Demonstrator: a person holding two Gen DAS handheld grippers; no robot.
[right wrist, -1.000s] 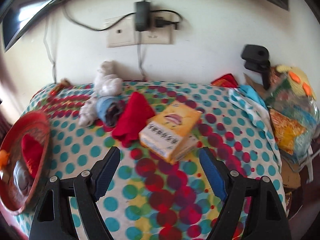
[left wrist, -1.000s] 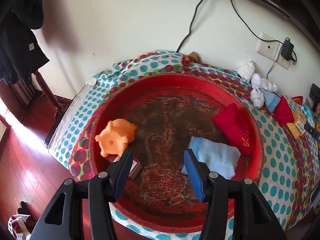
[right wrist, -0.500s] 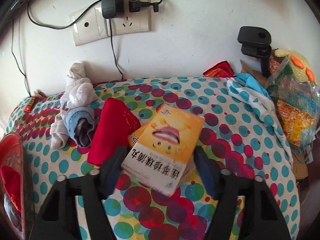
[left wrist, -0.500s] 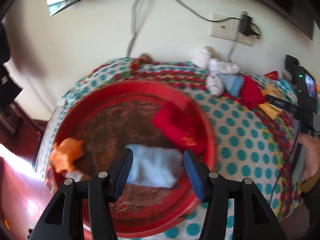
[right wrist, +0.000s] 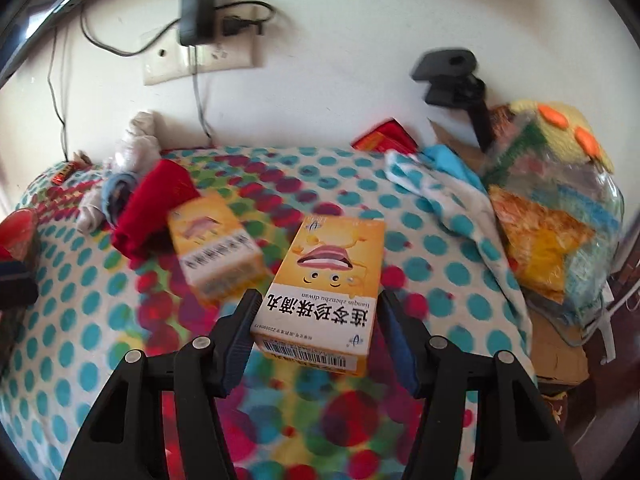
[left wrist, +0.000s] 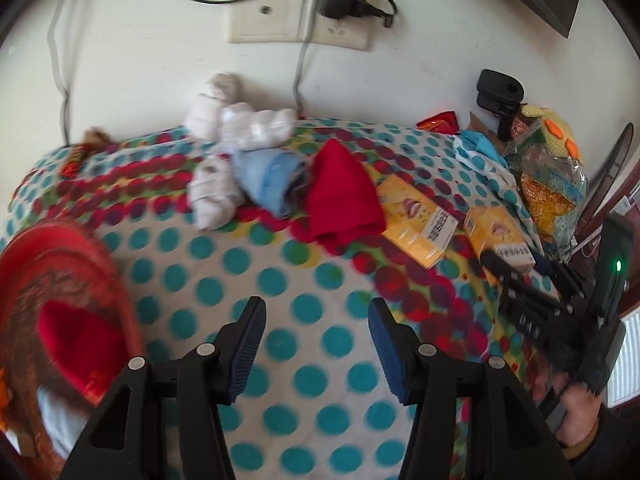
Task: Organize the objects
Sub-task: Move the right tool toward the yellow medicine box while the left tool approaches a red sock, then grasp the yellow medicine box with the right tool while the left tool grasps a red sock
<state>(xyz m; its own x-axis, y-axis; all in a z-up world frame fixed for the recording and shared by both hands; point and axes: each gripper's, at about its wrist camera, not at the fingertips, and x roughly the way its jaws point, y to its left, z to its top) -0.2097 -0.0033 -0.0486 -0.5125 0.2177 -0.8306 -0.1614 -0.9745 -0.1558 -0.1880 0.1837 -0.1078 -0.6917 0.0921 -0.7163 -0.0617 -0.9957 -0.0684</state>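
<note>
The right tool [right wrist: 316, 322], jaws just narrowing, pinches only the near end of the yellow box [right wrist: 324, 288] above the table [right wrist: 80, 340], so it could tip free toward twelve o'clock; the left tool [left wrist: 316, 344] gapes empty.

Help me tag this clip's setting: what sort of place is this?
Probably a lived-in room at home: a polka-dot cloth covering a table or bed, loose socks, a wall socket with a charger plugged in.
</note>
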